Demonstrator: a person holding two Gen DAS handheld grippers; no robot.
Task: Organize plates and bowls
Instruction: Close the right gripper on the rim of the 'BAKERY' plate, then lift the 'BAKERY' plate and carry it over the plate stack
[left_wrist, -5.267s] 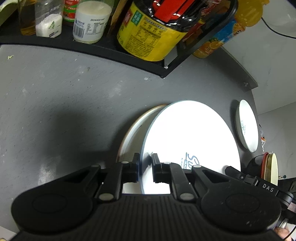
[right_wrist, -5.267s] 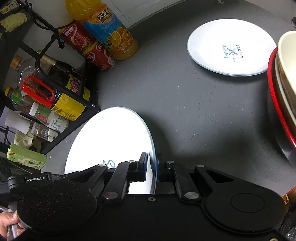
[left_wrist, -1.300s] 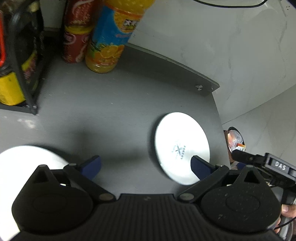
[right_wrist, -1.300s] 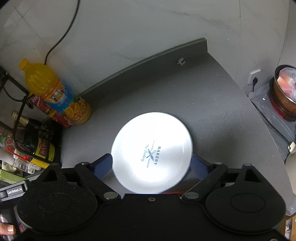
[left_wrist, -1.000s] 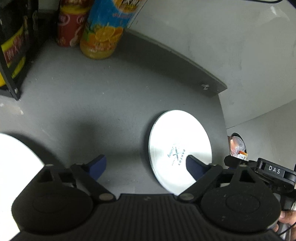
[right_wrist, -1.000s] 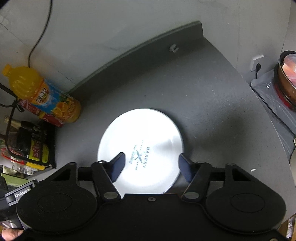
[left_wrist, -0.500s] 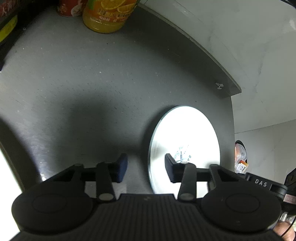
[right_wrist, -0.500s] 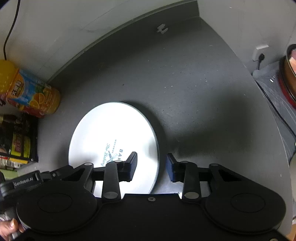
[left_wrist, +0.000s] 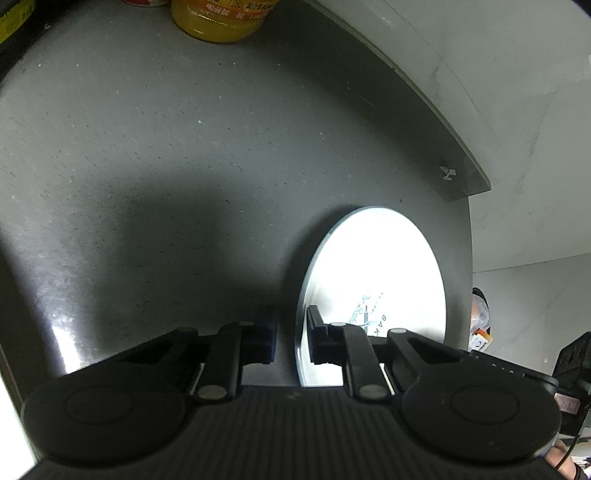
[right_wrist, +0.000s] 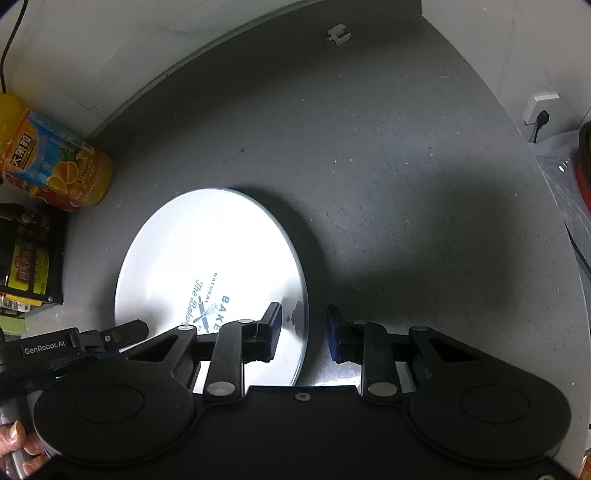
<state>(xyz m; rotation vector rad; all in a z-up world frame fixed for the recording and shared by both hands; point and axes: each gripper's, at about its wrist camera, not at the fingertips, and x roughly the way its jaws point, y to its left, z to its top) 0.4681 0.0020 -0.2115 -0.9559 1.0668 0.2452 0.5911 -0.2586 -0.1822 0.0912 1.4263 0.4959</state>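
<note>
While both tongs, left (left_wrist: 291, 341) and right (right_wrist: 303, 334), straddle opposite rims of the round white printed plate (right_wrist: 210, 273) lying on the grey desk (right_wrist: 388, 184), gaps narrow but not gripping, uneven closing could tip it or let it slip.

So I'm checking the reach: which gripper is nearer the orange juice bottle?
Left. The left gripper straddles the bakery plate's bottle-side rim; the right gripper straddles the opposite rim from the orange juice bottle.

We noted a round white ceramic plate (right_wrist: 210, 258) with blue bakery print lying flat, face-up, on the grey countertop (right_wrist: 388, 166).
</note>
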